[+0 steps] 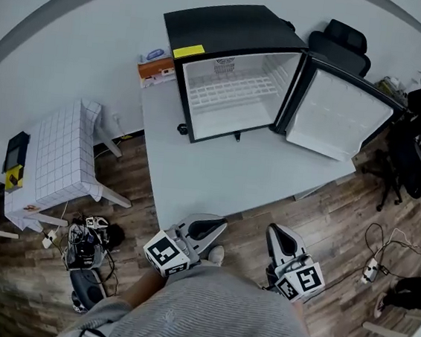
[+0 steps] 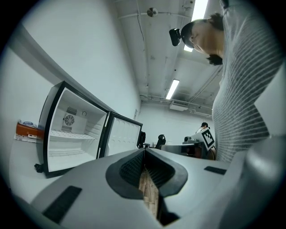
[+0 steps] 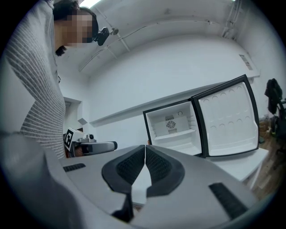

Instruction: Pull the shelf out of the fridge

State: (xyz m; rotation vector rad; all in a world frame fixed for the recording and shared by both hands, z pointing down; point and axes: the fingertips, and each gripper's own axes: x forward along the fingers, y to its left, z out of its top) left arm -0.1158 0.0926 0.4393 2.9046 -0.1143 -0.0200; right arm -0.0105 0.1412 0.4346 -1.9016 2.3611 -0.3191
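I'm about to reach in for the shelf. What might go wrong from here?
1. The left gripper and the right gripper are both shut; unless one opens first, it may only knock the shelf.
2. The fridge is small and stands on the table; a stuck shelf might drag it forward.
3. The open door juts out on the right, where the right gripper could bump it.

Bright ceiling strip lights (image 2: 172, 89), sharp focus, strong fisheye distortion
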